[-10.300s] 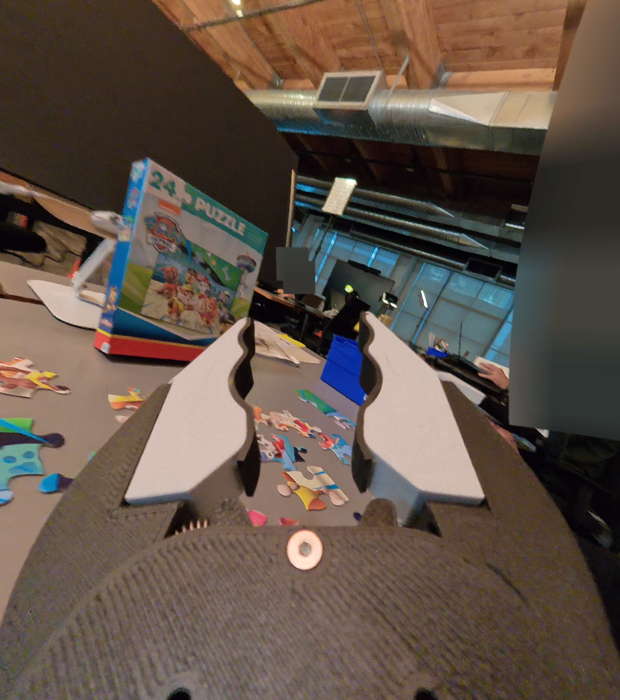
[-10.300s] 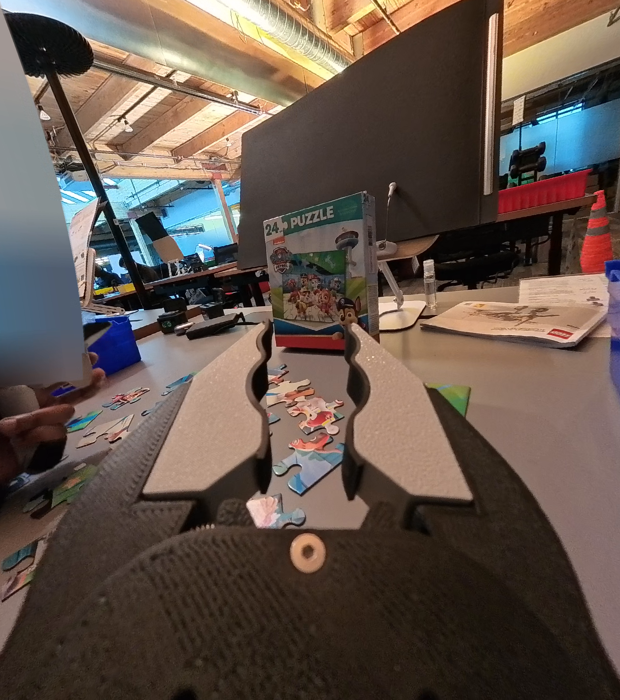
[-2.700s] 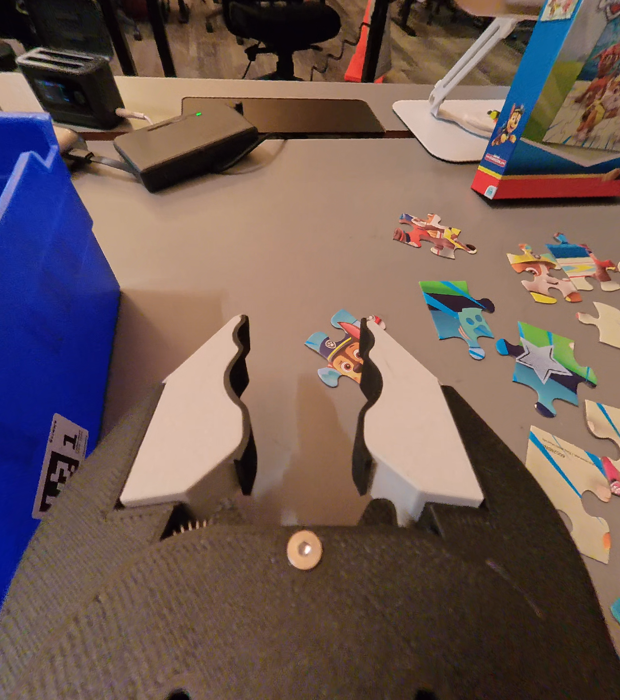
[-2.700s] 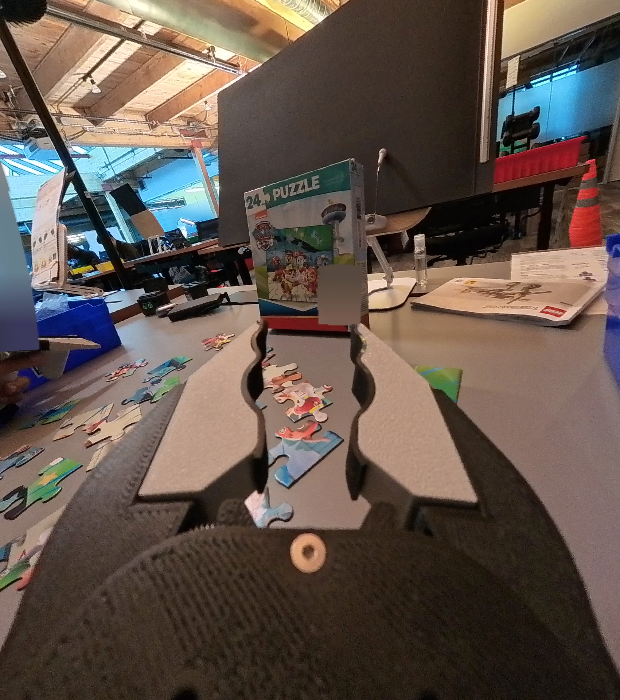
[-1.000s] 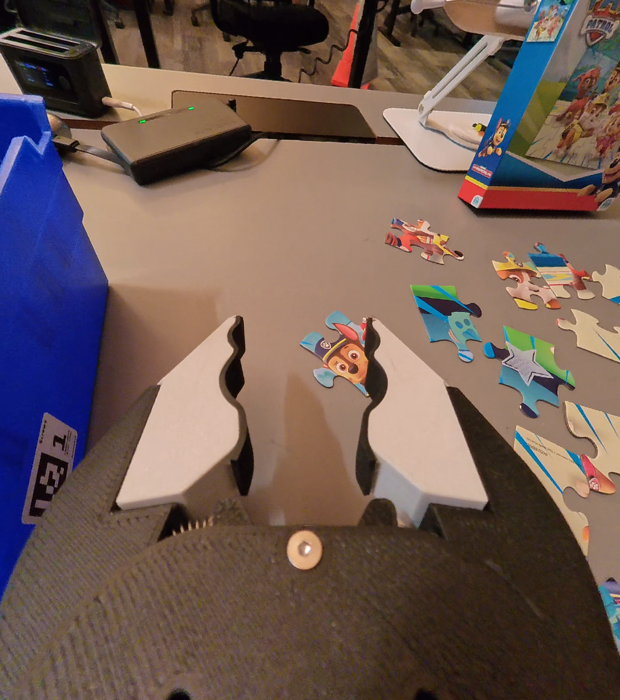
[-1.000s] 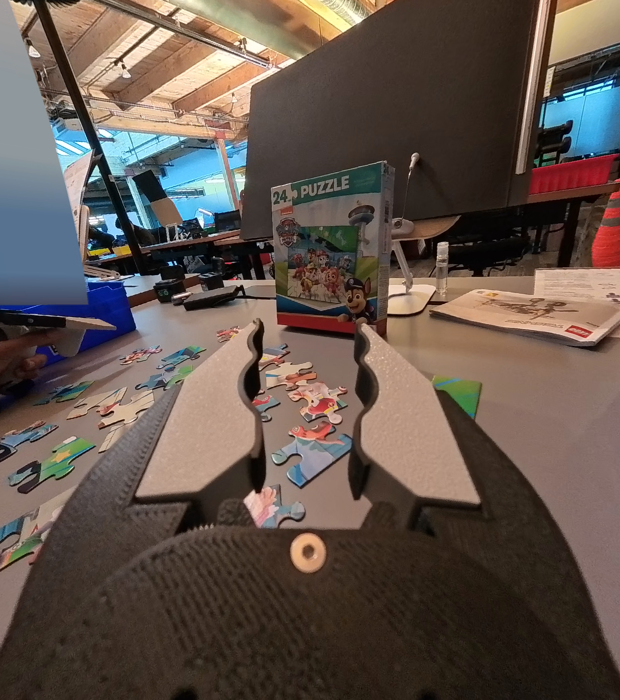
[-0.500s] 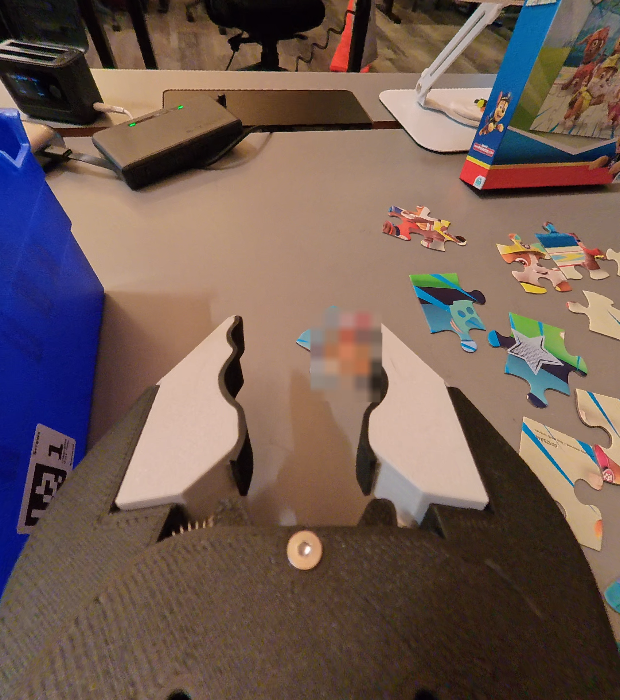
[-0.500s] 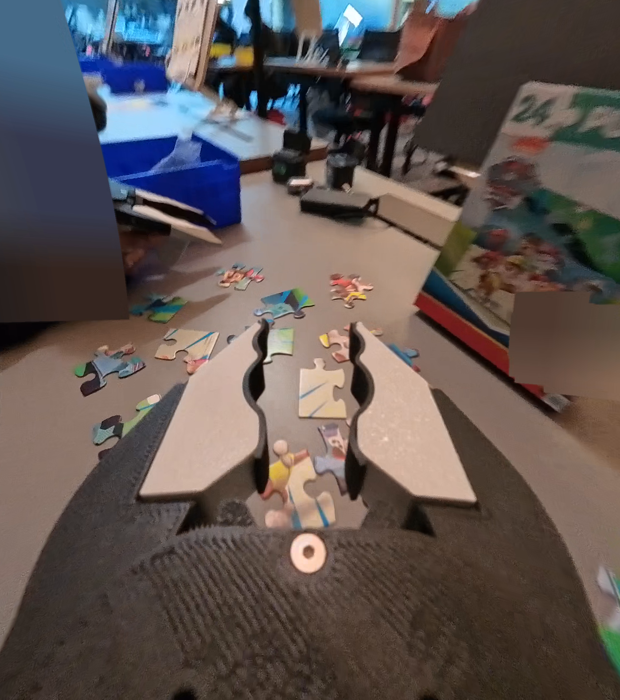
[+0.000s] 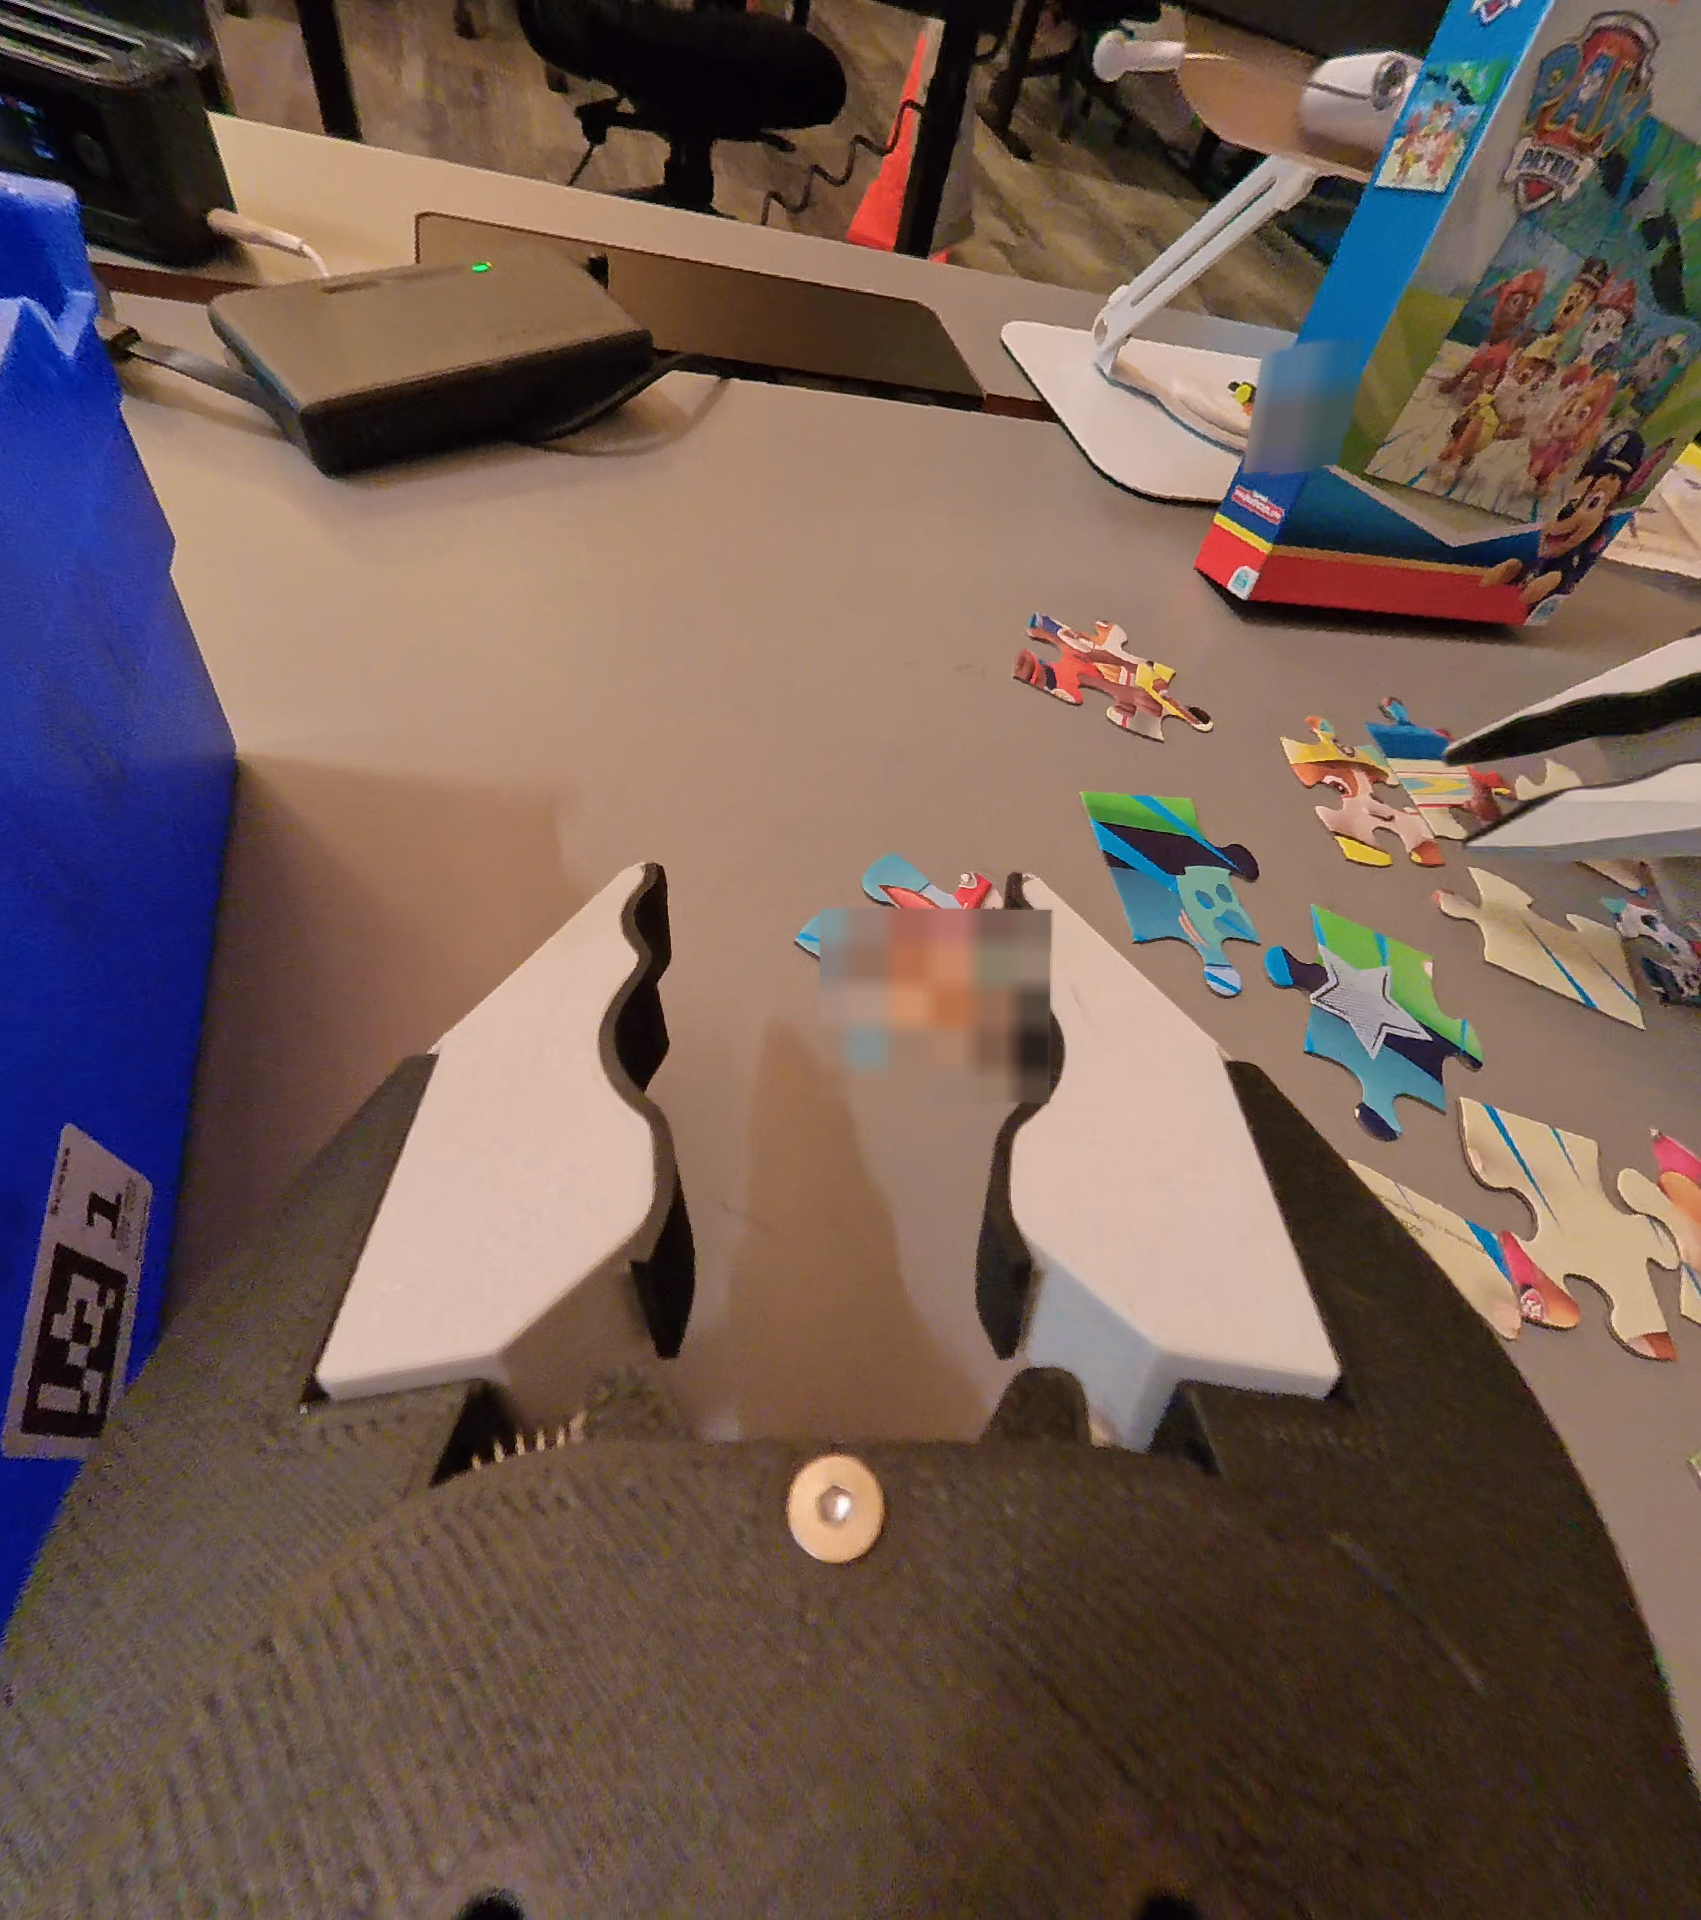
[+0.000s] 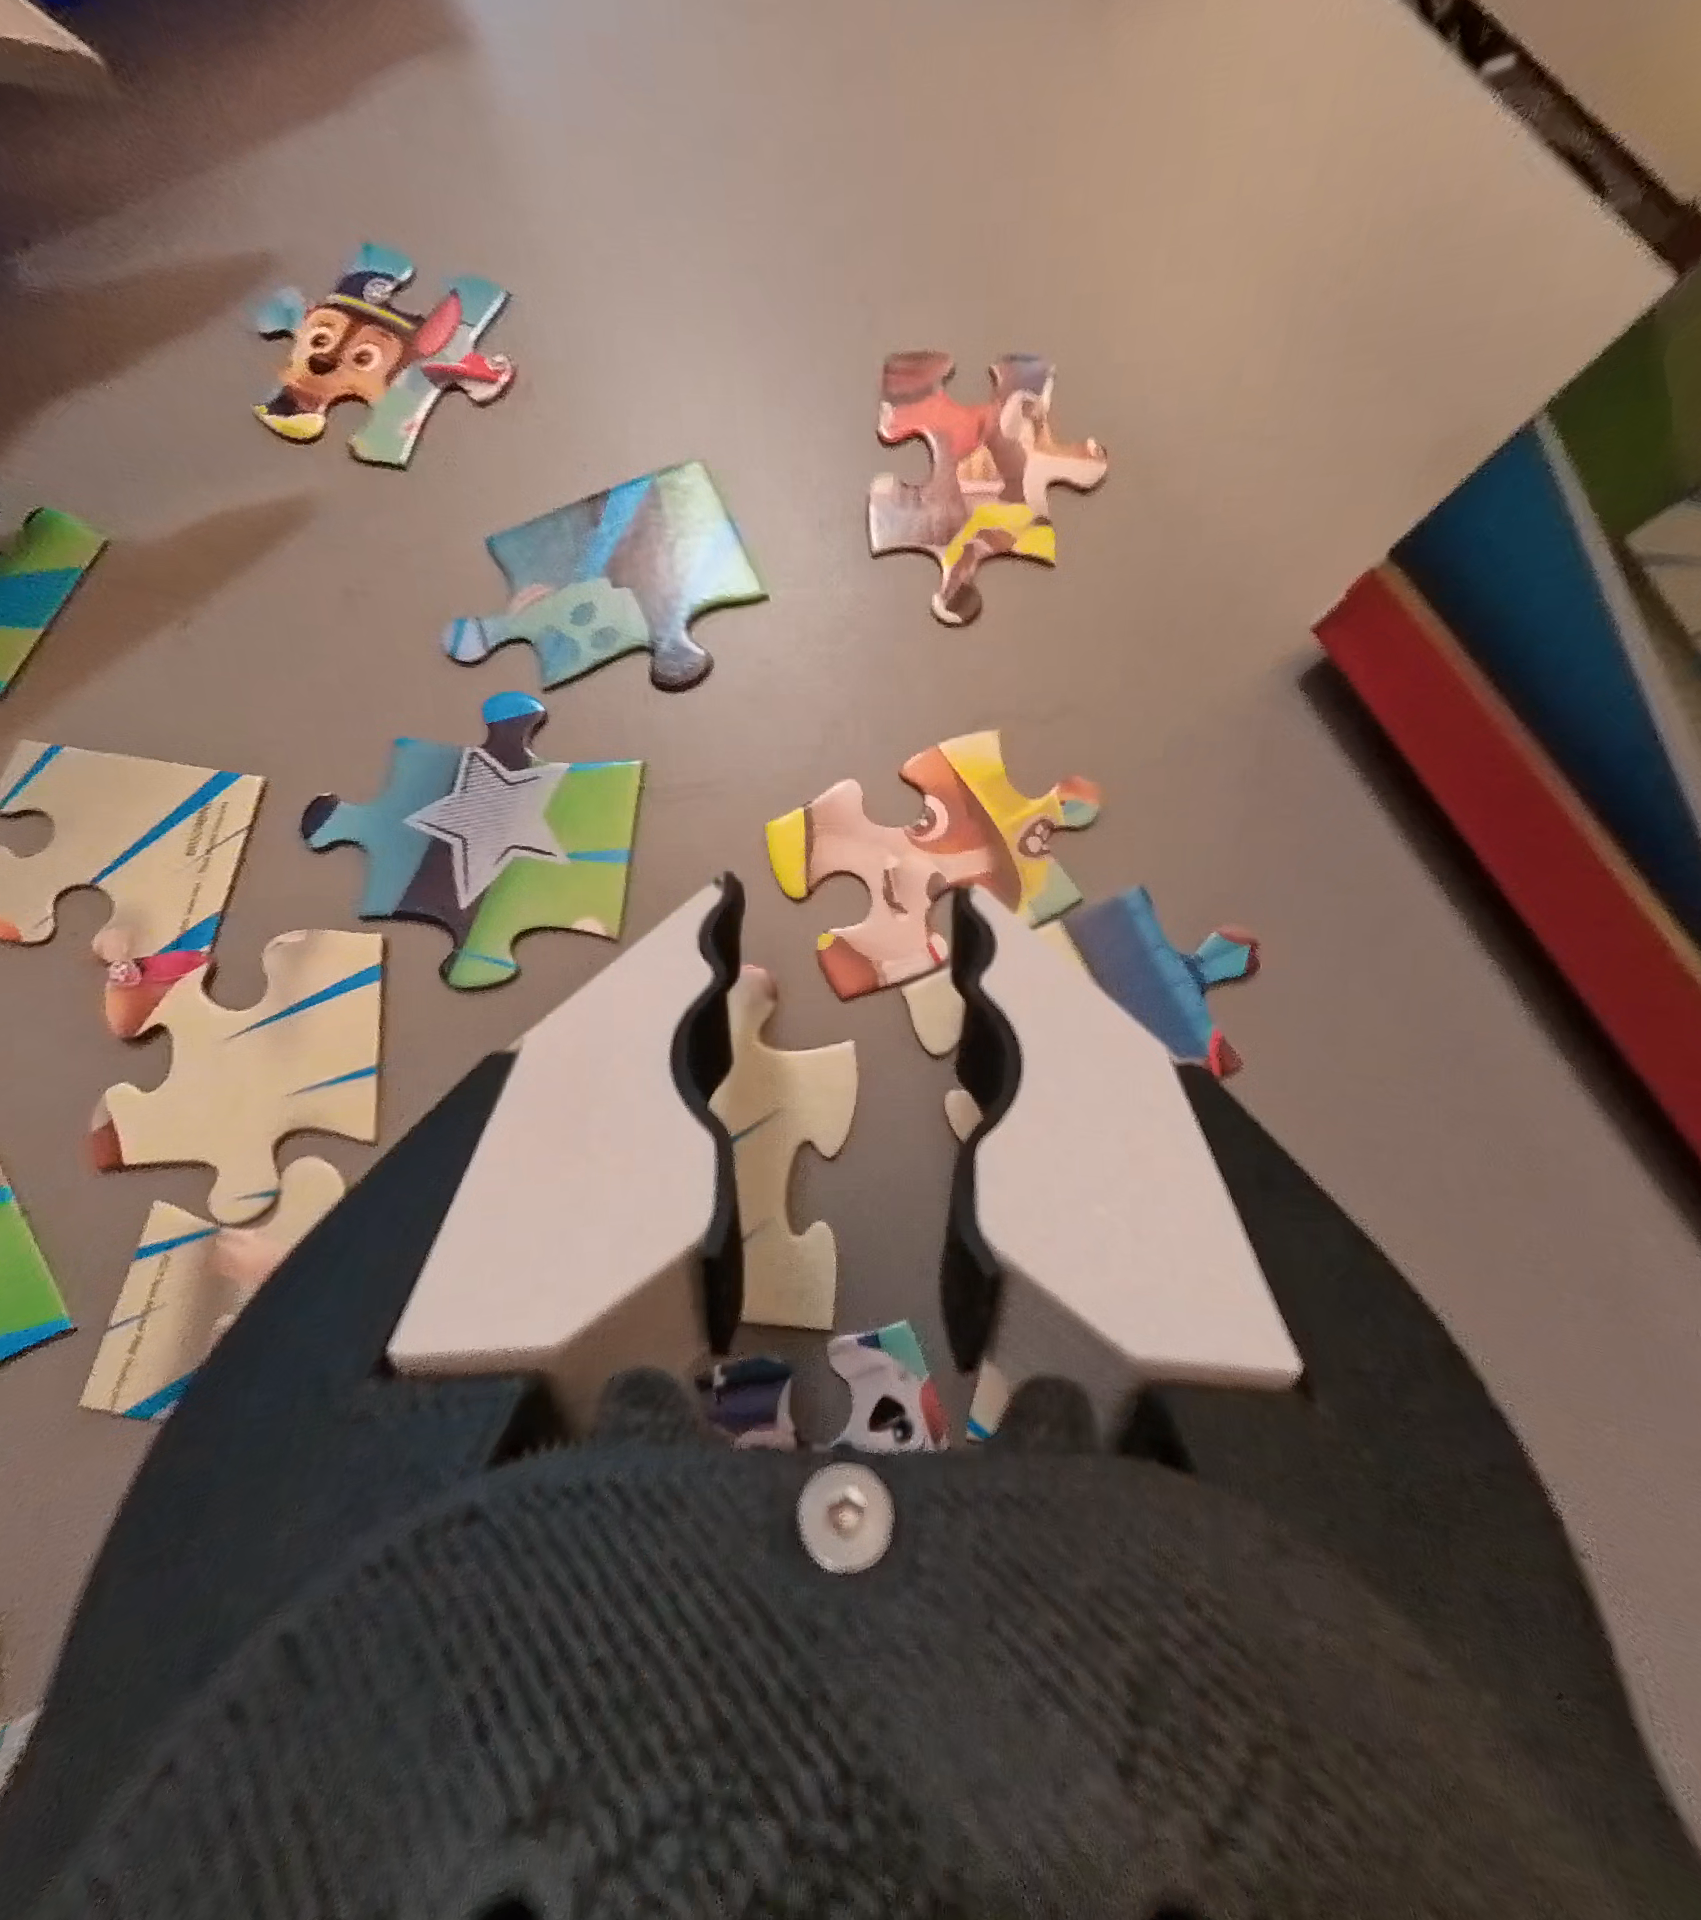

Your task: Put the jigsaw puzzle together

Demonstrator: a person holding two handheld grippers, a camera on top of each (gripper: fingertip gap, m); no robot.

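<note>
My left gripper [image 9: 838,883] is open and empty, low over the grey table [image 9: 617,623]. A puzzle piece with a pup in a cap [image 9: 929,888] lies flat on the table just inside its right fingertip [image 9: 1033,904]; it also shows in the right wrist view [image 10: 378,353]. My right gripper [image 10: 844,894] is open and empty, pointing down over loose pieces. A yellow and brown pup piece [image 10: 929,862] lies just ahead of its tips, and a cream piece [image 10: 784,1122] lies on the table between its fingers. The right gripper also shows at the right edge of the left wrist view [image 9: 1464,795].
A blue bin [image 9: 25,831] stands close on the left. A black device [image 9: 430,353] and a white stand base [image 9: 1137,405] sit at the back. The puzzle box [image 9: 1552,364] stands at the back right, its red edge [image 10: 1552,831] right of my right gripper. Several pieces lie scattered [image 10: 503,842]. From my left tips it is roughly 25 cm to the black device [image 9: 430,353]; from my right, 35 cm.
My right gripper has tipped from a level view down over the pieces near the box, its jaws a little narrower, and now shows in the left wrist view. My left gripper has barely moved.
</note>
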